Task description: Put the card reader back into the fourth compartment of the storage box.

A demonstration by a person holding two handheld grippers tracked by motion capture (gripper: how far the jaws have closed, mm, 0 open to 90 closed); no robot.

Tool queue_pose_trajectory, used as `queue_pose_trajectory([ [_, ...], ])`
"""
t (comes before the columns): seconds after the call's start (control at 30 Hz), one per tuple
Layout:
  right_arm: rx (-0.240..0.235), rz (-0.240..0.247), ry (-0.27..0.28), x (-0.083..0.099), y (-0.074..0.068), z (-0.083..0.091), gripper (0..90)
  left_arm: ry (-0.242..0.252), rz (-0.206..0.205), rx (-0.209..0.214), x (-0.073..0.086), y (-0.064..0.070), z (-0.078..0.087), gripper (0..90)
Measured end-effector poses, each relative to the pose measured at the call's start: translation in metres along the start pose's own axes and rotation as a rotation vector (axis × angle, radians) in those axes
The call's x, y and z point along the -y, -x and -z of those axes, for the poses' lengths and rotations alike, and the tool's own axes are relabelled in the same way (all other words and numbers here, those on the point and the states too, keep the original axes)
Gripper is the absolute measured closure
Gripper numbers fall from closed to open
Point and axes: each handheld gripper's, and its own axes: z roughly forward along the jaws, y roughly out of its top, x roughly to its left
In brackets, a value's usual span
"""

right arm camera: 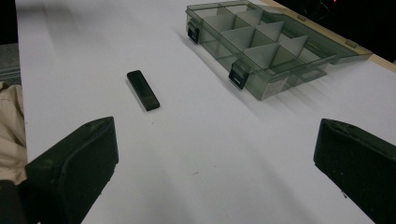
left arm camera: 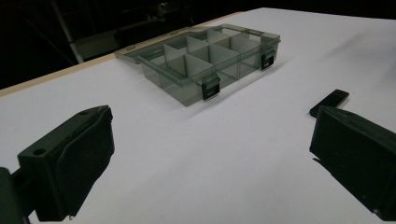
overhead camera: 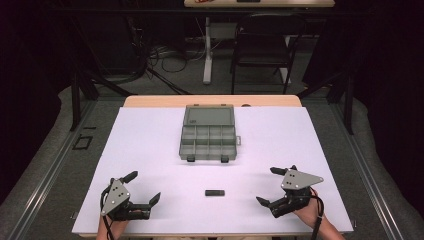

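Note:
A clear grey compartment box [overhead camera: 207,142] lies open at mid-table, its lid [overhead camera: 209,116] folded back flat and its compartments empty. A small black flat stick [overhead camera: 214,192] lies alone on the white sheet in front of it. My left gripper [overhead camera: 145,186] rests near the front left edge, open, with nothing between its jaws. My right gripper [overhead camera: 267,185] rests at the front right, also open and empty. The left gripper view shows the box [left arm camera: 205,56] ahead and the stick [left arm camera: 329,101] beside the right jaw. In the right gripper view the stick [right arm camera: 143,89] lies ahead left, the box [right arm camera: 261,46] farther right.
The white sheet [overhead camera: 150,150] covers a wooden table whose far edge [overhead camera: 150,101] shows bare. Beyond it stand a dark folding chair [overhead camera: 262,45] and a white table leg [overhead camera: 207,50] among floor cables. A pale sleeve [right arm camera: 9,126] shows at the left of the right gripper view.

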Motion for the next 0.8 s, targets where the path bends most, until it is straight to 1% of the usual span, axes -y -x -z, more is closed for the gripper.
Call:
queue_pose_trajectory([
  [0.1, -0.012, 0.003, -0.003, -0.003, 0.002, -0.004, 0.0, -0.003, -0.001, 0.000, 0.000, 0.000, 0.000, 0.0],
  [0.13, -0.024, 0.006, -0.011, -0.005, 0.003, -0.008, 0.0, -0.004, -0.003, -0.001, 0.000, 0.000, 0.000, 0.0],
  [0.23, -0.032, 0.006, -0.010, -0.007, 0.005, -0.012, 0.0, -0.002, -0.002, 0.000, 0.000, 0.000, -0.001, 0.0],
  [0.3, -0.048, 0.014, -0.014, -0.011, 0.007, -0.017, 0.0, -0.005, -0.004, 0.001, 0.000, -0.001, -0.001, 0.0],
  [0.5, -0.082, 0.035, -0.025, -0.019, 0.007, -0.030, 0.0, -0.005, -0.002, 0.004, 0.000, -0.001, -0.001, 0.0],
  [0.53, -0.082, 0.035, -0.025, -0.019, 0.007, -0.030, 0.0, -0.006, 0.000, 0.005, 0.000, -0.001, -0.001, 0.0],
  [0.6, -0.102, 0.041, -0.028, -0.023, 0.007, -0.037, 0.0, -0.005, 0.000, 0.005, 0.000, -0.001, -0.001, 0.0],
  [0.67, -0.107, 0.047, -0.027, -0.025, 0.007, -0.039, 0.0, -0.004, 0.000, 0.005, 0.000, -0.001, -0.001, 0.0],
  [0.73, -0.126, 0.061, -0.030, -0.029, 0.006, -0.046, 0.0, -0.003, 0.002, 0.005, 0.000, -0.001, -0.001, 0.0],
  [0.8, -0.131, 0.065, -0.029, -0.031, 0.006, -0.048, 0.0, -0.005, 0.002, 0.007, 0.000, -0.001, -0.002, 0.0],
])
